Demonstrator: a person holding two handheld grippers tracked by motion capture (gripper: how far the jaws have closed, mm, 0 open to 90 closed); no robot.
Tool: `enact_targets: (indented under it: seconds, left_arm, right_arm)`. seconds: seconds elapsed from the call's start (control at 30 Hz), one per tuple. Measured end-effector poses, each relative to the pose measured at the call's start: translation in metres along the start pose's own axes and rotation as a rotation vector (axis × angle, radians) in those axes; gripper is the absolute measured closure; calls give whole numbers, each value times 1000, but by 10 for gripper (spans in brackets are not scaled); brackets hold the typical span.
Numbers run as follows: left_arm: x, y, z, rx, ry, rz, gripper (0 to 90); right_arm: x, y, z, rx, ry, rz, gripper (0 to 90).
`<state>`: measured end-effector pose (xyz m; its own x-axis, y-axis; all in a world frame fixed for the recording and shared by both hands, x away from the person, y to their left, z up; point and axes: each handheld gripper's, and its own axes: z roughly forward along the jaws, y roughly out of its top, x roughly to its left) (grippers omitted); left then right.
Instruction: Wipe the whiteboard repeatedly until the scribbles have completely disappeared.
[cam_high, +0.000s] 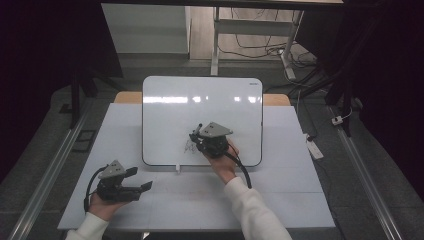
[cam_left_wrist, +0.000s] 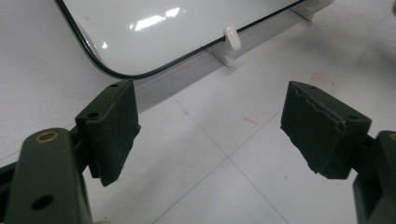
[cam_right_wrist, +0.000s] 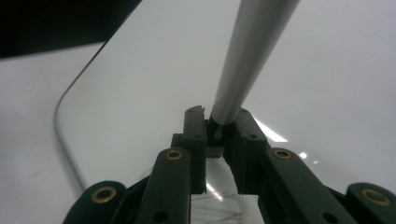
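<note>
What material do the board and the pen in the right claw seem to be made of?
Board: glossy white surface, probably coated metal or melamine; it mirrors the ceiling lights. Pen: smooth grey barrel with a soft sheen, likely plastic, perhaps metal.

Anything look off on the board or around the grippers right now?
Nothing stands out. The whiteboard sits square on its clips, bearing a small black scribble. The right gripper is shut on a grey marker. The left gripper is open over the table, which shows only faint red marks.
</note>
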<state>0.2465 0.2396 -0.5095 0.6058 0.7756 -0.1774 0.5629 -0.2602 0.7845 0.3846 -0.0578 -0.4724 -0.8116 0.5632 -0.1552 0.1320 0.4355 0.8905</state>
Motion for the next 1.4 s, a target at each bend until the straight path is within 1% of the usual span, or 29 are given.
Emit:
enact_targets:
  seconds: [0.07, 0.1, 0.13, 0.23, 0.27, 0.3, 0.33, 0.37, 0.47, 0.57, 0.63, 0.7, 0.73, 0.8, 0.83, 0.87, 0.93, 1.0, 1.03, 1.07, 1.1, 1.17, 1.2, 1.23, 1.27, 1.3, 1.33, 1.37, 1.4]
  left_arm:
    - [1, 0, 1, 2, -1, -3, 200]
    - [1, 0, 1, 4, -2, -4, 200]
    - [1, -1, 2, 6, 1, -5, 200]
    - [1, -1, 1, 3, 3, -4, 200]
    - [0, -1, 0, 1, 4, -3, 200]
    - [0, -1, 0, -1, 4, -2, 201]
    - [1, 0, 0, -1, 4, -2, 201]
    - [1, -1, 1, 1, 3, -4, 200]
    - [1, -1, 1, 5, 3, -5, 200]
    - [0, -1, -1, -2, 7, -1, 201]
    - [0, 0, -1, -5, 8, -2, 201]
    - [1, -1, 0, -1, 6, -4, 201]
    - [2, -1, 1, 1, 6, -5, 201]
    - [1, -1, 1, 2, 6, -5, 200]
    - [1, -1, 0, 1, 8, -4, 200]
    - [0, -1, 0, -1, 9, -2, 200]
    - [0, -1, 0, -3, 9, 0, 201]
    - [0, 0, 1, -1, 6, -1, 201]
    - [1, -1, 1, 3, 7, -2, 200]
    - [1, -1, 2, 5, 8, -3, 200]
    - [1, -1, 2, 4, 7, -4, 200]
    - [0, -1, 1, 2, 10, -3, 200]
    - [0, -1, 0, -1, 10, -3, 200]
    - [0, -1, 0, -3, 11, -3, 201]
    - [0, -1, 0, -2, 11, -3, 201]
    - [0, -1, 1, 0, 8, -4, 201]
    - [0, -1, 2, 2, 7, -4, 201]
    - [0, -1, 2, 5, 8, -4, 200]
    - [0, -1, 2, 6, 8, -4, 200]
  right_arm:
    - [14, -5, 5, 46, 65, -88, 773]
    - [17, -5, 5, 51, 65, -115, 773]
    - [14, -3, 5, 52, 60, -106, 773]
    - [-3, 3, 3, -7, 5, 5, 773]
    - [-3, 3, 3, -7, 5, 5, 773]
    - [9, 0, 6, 40, 60, -50, 773]
    - [9, 0, 6, 40, 60, -50, 773]
    - [22, -8, 10, 87, 141, -96, 773]
    - [21, -6, 9, 88, 128, -117, 773]
    - [4, 0, 4, 21, 37, -16, 773]
    - [8, -1, 4, 32, 48, -26, 773]
    - [30, -13, 9, 94, 135, -123, 773]
    - [30, -13, 9, 94, 135, -123, 773]
    - [29, -13, 7, 85, 117, -125, 773]
    - [23, -11, 5, 61, 81, -96, 773]
    - [13, -8, 0, 23, 10, -41, 773]
    - [14, -9, 0, 24, 14, -21, 773]
    - [20, -12, 2, 40, 46, -43, 773]
    - [26, -14, 4, 57, 68, -71, 773]
    - [35, -16, 4, 81, 80, -145, 773]
    - [35, -16, 4, 81, 80, -145, 773]
    - [14, -12, -5, 22, -14, -45, 773]
    - [14, -12, -5, 22, -14, -45, 773]
    - [7, -12, -9, 8, -28, 8, 773]
    - [7, -12, -9, 8, -28, 8, 773]
    - [19, -16, -5, 54, 29, -46, 773]
    - [19, -16, -5, 54, 29, -46, 773]
    - [30, -18, -3, 92, 48, -152, 773]
    - [30, -18, -3, 92, 48, -152, 773]
